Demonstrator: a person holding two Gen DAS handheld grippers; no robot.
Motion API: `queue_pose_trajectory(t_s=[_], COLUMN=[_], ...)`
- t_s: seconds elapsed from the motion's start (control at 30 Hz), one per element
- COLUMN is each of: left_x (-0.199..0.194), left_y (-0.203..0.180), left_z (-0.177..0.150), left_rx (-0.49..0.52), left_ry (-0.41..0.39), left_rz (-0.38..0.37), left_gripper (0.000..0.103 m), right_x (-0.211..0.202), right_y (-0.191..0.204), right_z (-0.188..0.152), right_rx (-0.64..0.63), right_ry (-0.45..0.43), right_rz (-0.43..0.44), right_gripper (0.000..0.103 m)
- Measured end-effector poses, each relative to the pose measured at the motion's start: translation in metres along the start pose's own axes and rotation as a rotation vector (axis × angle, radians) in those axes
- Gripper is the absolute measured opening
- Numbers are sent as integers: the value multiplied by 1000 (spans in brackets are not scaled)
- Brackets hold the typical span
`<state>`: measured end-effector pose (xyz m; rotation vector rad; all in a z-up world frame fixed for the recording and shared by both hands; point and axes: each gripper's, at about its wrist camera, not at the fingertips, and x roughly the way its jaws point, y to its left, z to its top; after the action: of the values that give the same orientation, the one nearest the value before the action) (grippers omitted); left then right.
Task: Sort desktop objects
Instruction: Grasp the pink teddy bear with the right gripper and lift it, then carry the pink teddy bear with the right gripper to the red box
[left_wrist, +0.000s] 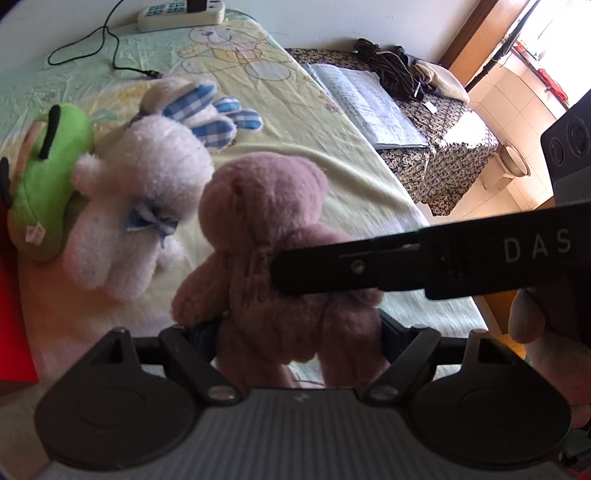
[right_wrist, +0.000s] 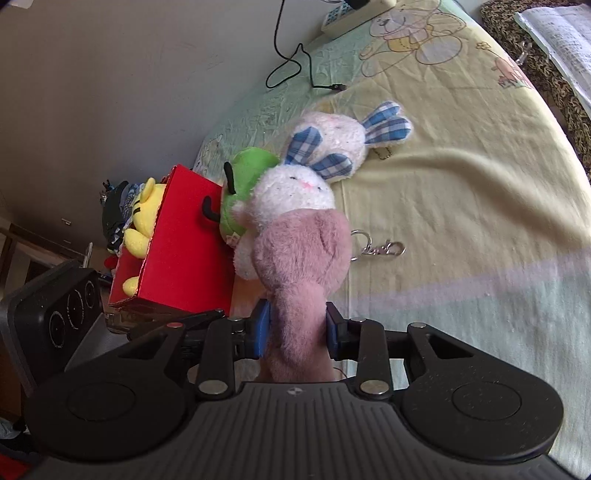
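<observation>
A mauve teddy bear (left_wrist: 266, 214) stands upright between the fingers of my left gripper (left_wrist: 295, 332), which is shut on its lower body. My right gripper (right_wrist: 297, 332) is shut on the same bear (right_wrist: 303, 251), its blue pads (right_wrist: 260, 332) pressing a limb from both sides. In the left wrist view one right finger (left_wrist: 332, 266) lies across the bear's belly. A white bunny with blue checked ears (left_wrist: 140, 184) and a green plush (left_wrist: 48, 166) lie just left of the bear. Beside them, the red box (right_wrist: 177, 251) holds a yellow plush (right_wrist: 144, 214).
A second white bunny (right_wrist: 332, 136) lies behind the first on the yellow bear-print cloth (right_wrist: 461, 184). A metal key clasp (right_wrist: 376, 249) rests right of the bear. A power strip (left_wrist: 181, 14) and black cable (left_wrist: 110, 48) sit at the far edge, an open book (left_wrist: 365, 107) beyond.
</observation>
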<state>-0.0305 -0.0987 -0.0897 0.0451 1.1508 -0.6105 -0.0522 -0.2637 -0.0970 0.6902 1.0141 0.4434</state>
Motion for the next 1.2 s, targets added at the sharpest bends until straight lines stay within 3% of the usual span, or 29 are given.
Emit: queue_pose_trajectory(t_s=[0.53, 0.87, 1.2], left_x=[-65, -142, -218], left_y=[17, 38, 104], left_z=[0, -4, -12], left_rx=[-28, 54, 94], left_ry=[-110, -253, -367], left_rz=[101, 74, 45], left_gripper=[80, 80, 80], right_x=[4, -7, 20], right_y=[70, 146, 237], right_z=[6, 4, 1], right_rx=[-144, -230, -338], right_ry=[-33, -149, -245], right_rz=[45, 32, 7], right_gripper=[33, 33, 33])
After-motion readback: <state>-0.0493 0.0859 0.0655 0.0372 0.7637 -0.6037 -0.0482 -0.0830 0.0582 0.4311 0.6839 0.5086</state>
